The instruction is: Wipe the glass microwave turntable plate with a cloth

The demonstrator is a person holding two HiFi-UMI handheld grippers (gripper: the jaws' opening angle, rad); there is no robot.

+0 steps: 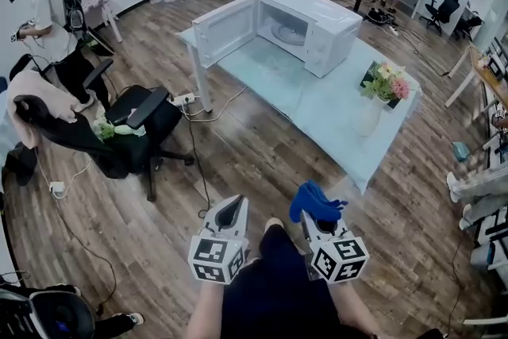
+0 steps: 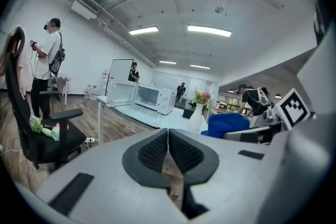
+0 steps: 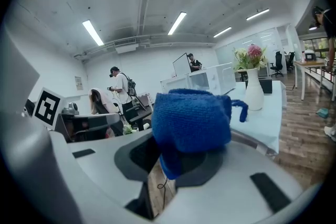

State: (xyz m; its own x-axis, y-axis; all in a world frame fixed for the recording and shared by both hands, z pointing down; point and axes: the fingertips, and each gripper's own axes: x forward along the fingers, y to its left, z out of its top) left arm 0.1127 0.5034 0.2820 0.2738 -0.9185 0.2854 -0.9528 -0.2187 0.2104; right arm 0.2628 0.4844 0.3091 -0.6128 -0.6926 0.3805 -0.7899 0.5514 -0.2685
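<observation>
Far from the white microwave (image 1: 317,28), my right gripper (image 1: 311,218) pinches a blue knitted cloth (image 1: 316,201); my left gripper (image 1: 231,212) is closed, empty. Bunched mostly outside the jaws, the cloth could slip free.

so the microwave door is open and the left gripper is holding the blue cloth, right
Not quite: the blue cloth is in the right gripper, as the right gripper view shows. The left gripper is shut on nothing. The microwave door is open.

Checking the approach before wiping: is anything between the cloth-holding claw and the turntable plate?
Nothing visible. The microwave door hangs open, the turntable plate is exposed, and the flower vase stands right of the path from the right claw holding the cloth.
</observation>
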